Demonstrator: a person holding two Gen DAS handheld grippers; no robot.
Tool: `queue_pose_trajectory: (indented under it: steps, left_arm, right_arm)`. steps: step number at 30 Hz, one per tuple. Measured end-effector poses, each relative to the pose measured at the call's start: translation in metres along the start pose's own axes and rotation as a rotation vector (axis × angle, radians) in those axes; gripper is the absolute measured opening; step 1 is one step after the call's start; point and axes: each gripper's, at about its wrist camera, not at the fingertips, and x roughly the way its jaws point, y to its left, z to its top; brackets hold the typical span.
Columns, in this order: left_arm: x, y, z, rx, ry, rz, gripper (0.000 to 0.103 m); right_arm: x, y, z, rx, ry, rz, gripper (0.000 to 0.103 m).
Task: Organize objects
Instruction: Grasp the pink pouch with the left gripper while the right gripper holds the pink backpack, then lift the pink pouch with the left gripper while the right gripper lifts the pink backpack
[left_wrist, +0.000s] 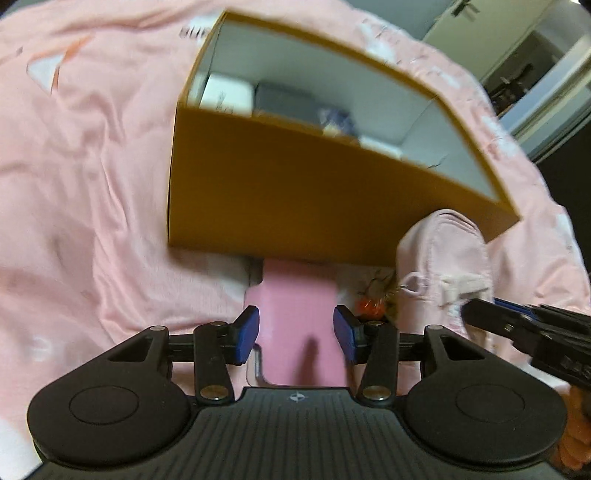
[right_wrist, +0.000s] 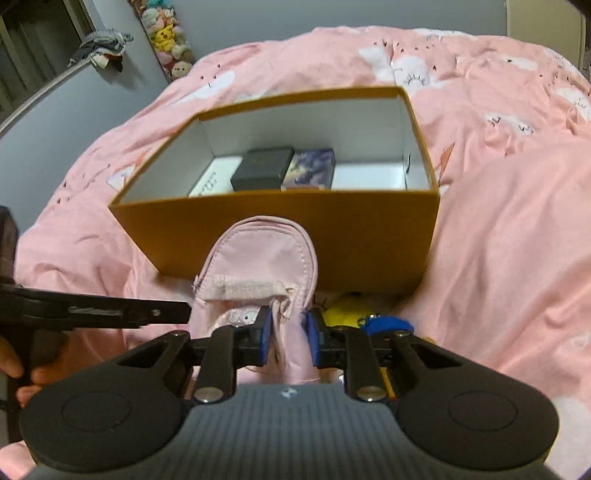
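An open orange cardboard box (right_wrist: 280, 236) with a white inside sits on a pink bedspread; it also shows in the left wrist view (left_wrist: 295, 192). Inside lie a black box (right_wrist: 262, 168), a purple patterned box (right_wrist: 310, 170) and white boxes. My right gripper (right_wrist: 288, 338) is shut on a pale pink pouch (right_wrist: 258, 258) in front of the box; the pouch also shows in the left wrist view (left_wrist: 443, 266). My left gripper (left_wrist: 295, 332) is open around a pink flat object (left_wrist: 299, 306), its pads close to both sides.
A yellow item (right_wrist: 347, 314) and a blue item (right_wrist: 388, 325) lie by the box's near right corner. A small orange trinket (left_wrist: 373, 299) lies between the pink object and the pouch. Plush toys (right_wrist: 166, 33) hang on the far wall.
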Motion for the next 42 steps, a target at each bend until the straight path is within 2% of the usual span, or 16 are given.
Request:
queue_pose_trajectory:
  steps: [3, 7, 10, 11, 12, 17, 19, 23, 25, 28, 33, 37, 42]
  left_arm:
    - [0.013, 0.008, -0.001, -0.042, 0.024, 0.021, 0.056]
    - [0.027, 0.017, -0.003, -0.089, 0.060, 0.004, 0.058]
    - [0.033, 0.019, -0.004, -0.098, 0.068, -0.014, 0.062]
    - [0.034, 0.019, -0.005, -0.098, 0.069, -0.018, 0.062]
    - [0.036, 0.020, -0.006, -0.101, 0.070, -0.025, 0.062]
    - [0.038, 0.020, -0.010, -0.095, 0.072, -0.021, 0.061]
    - [0.035, 0.020, -0.012, -0.092, 0.069, -0.016, 0.053]
    - [0.021, 0.016, -0.019, -0.078, 0.049, -0.005, 0.039]
    - [0.013, 0.014, -0.024, -0.076, 0.040, -0.008, 0.031]
    - [-0.004, 0.005, -0.031, -0.032, -0.001, -0.015, 0.024]
    - [-0.029, -0.004, -0.044, 0.023, -0.055, -0.005, 0.020]
    - [-0.044, -0.010, -0.027, 0.021, -0.094, -0.012, 0.019]
    - [-0.072, -0.012, -0.027, 0.031, -0.150, -0.030, 0.018]
  right_arm:
    - [0.006, -0.003, -0.005, 0.021, 0.026, 0.012, 0.023]
    - [0.012, -0.010, -0.008, 0.075, 0.043, 0.028, 0.027]
    - [0.023, -0.015, -0.003, 0.117, 0.057, 0.043, 0.029]
    - [0.027, -0.018, -0.003, 0.140, 0.067, 0.057, 0.036]
    - [0.029, -0.020, -0.002, 0.158, 0.075, 0.068, 0.037]
    - [0.045, -0.028, 0.002, 0.206, 0.111, 0.089, 0.039]
    - [0.048, -0.031, 0.002, 0.229, 0.126, 0.100, 0.037]
    - [0.041, -0.030, 0.001, 0.226, 0.110, 0.115, 0.024]
    - [0.035, -0.027, 0.001, 0.214, 0.096, 0.116, 0.023]
    - [0.025, -0.022, 0.000, 0.187, 0.074, 0.111, 0.021]
    - [0.006, -0.015, 0.003, 0.145, 0.032, 0.100, 0.020]
    - [-0.009, -0.013, 0.006, 0.118, -0.010, 0.099, 0.019]
    - [-0.019, -0.008, 0.008, 0.098, -0.044, 0.098, 0.019]
